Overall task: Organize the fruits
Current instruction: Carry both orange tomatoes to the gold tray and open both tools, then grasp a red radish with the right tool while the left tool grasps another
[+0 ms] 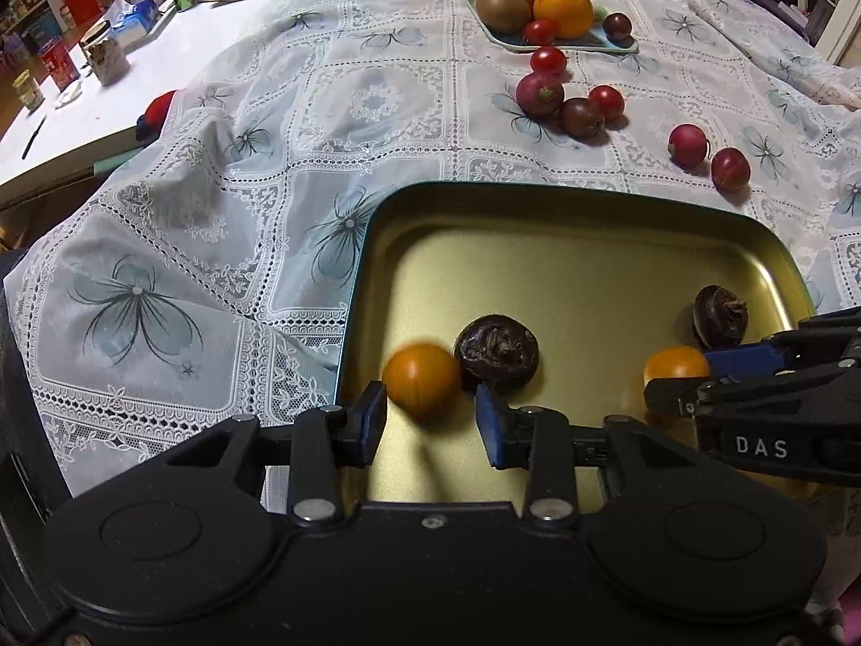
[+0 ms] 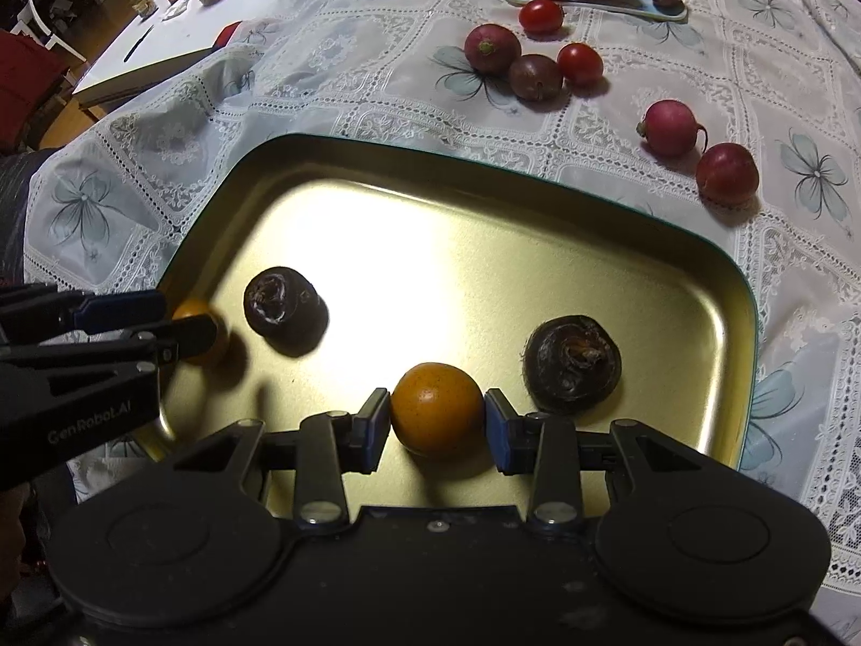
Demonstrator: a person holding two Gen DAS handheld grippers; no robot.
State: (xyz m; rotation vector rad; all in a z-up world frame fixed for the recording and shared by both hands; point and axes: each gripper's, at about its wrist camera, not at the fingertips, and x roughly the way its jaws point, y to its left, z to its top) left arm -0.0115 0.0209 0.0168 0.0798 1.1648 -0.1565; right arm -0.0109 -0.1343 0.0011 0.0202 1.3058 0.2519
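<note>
A gold metal tray (image 1: 592,215) (image 2: 376,172) lies on the lace tablecloth. In it are two dark brown water chestnuts (image 1: 496,351) (image 1: 718,315) (image 2: 282,301) (image 2: 573,363) and two orange tomatoes. My left gripper (image 1: 430,420) is open over the tray's near left part; a blurred orange tomato (image 1: 422,383) lies against its left finger. My right gripper (image 2: 437,422) has its pads on both sides of the other orange tomato (image 2: 437,406) (image 1: 675,369), low over the tray floor.
Loose red and dark cherry tomatoes and radishes (image 1: 540,94) (image 2: 670,126) lie on the cloth beyond the tray. A small plate (image 1: 565,46) at the far side holds a kiwi, an orange, an apple and small tomatoes. Jars and boxes (image 1: 107,56) crowd the far left table.
</note>
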